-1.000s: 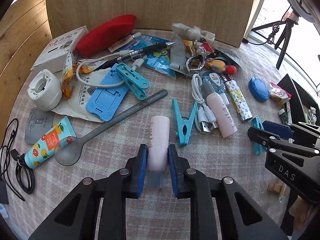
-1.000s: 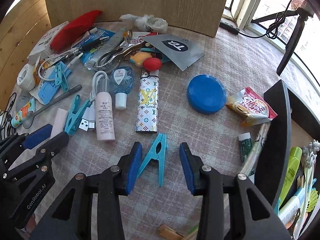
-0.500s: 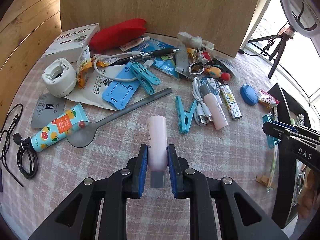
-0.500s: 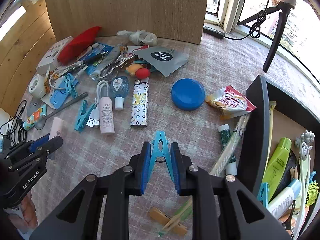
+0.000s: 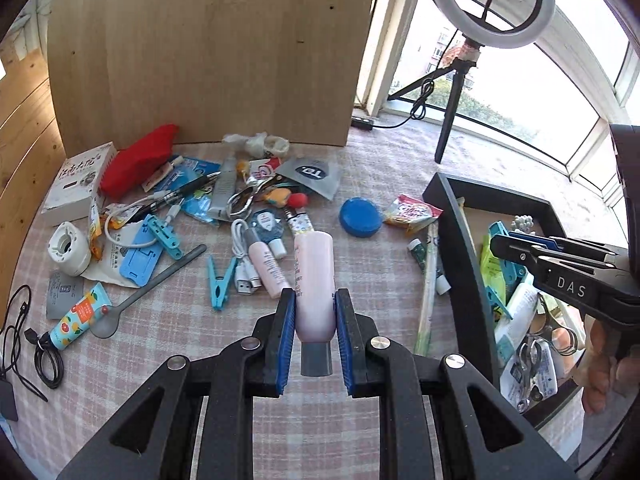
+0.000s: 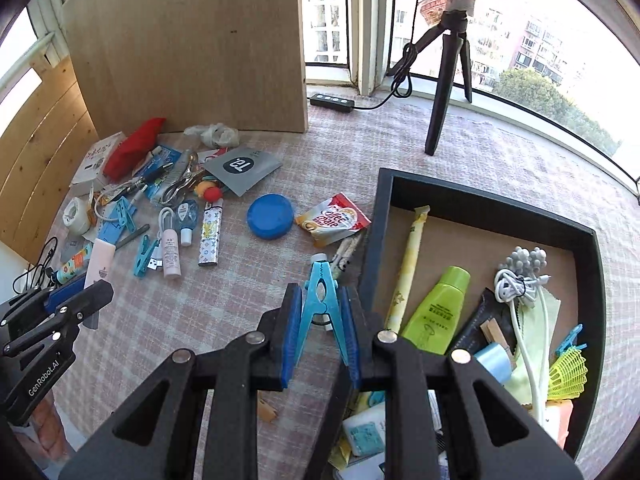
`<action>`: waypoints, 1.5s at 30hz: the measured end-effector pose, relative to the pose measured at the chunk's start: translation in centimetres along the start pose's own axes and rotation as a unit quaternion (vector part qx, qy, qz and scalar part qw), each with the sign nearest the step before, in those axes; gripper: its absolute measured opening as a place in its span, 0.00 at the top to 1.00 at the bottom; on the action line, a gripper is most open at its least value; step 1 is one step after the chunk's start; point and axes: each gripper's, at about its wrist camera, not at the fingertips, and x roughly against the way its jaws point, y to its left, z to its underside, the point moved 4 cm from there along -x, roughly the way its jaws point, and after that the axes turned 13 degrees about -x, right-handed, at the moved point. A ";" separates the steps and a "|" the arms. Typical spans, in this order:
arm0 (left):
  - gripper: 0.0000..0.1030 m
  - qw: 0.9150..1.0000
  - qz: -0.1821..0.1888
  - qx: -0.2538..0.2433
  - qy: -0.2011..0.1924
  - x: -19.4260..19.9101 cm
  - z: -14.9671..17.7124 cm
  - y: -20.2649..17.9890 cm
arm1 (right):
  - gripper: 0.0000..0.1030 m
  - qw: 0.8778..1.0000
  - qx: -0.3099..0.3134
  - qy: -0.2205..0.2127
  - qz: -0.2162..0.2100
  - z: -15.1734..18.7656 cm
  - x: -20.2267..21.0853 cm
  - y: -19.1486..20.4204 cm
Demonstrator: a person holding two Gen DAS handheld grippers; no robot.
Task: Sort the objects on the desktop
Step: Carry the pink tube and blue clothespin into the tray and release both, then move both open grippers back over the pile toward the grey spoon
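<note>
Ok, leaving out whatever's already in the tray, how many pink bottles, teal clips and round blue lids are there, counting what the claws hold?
Pink bottles: 2 (held bottle in the left claw, lying bottle)
Teal clips: 3 (held clip in the right claw, clip by the cable, clip on the stand)
Round blue lids: 1 (blue lid)
Total: 6

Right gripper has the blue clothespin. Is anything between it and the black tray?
Nothing visible blocks it. The right gripper, shut on the blue clothespin, hangs above the tablecloth beside the black tray, whose near wall is the only thing to clear. The tray is crowded; its bare floor lies toward the far side.
</note>
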 end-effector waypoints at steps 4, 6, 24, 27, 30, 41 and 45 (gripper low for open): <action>0.82 0.999 0.035 -0.035 -0.003 0.0 -1.8 -5.0 | 0.80 1.000 -0.024 -0.011 0.016 -0.1 1.4 -4.0; 0.82 0.997 0.048 -0.057 -0.004 -0.1 -2.5 -7.6 | 0.80 0.999 -0.040 -0.015 0.025 0.0 1.9 -6.3; 0.20 0.979 0.100 -0.176 -0.033 -0.2 -4.5 -21.1 | 0.53 0.988 -0.145 -0.032 0.046 0.6 4.4 -17.7; 0.23 0.980 0.090 -0.178 -0.025 -0.5 -4.3 -20.3 | 0.51 0.988 -0.144 -0.037 0.043 0.5 4.4 -17.3; 0.27 0.983 0.084 -0.164 -0.018 -0.9 -4.2 -19.0 | 0.51 0.990 -0.131 -0.037 0.042 0.5 4.1 -16.2; 0.28 0.994 0.044 -0.104 0.001 -2.0 -2.8 -11.5 | 0.51 0.996 -0.083 -0.023 0.017 0.2 2.5 -11.1; 0.28 0.996 0.019 -0.081 0.009 -2.3 -1.6 -7.2 | 0.51 0.998 -0.063 -0.015 0.003 0.0 1.7 -9.0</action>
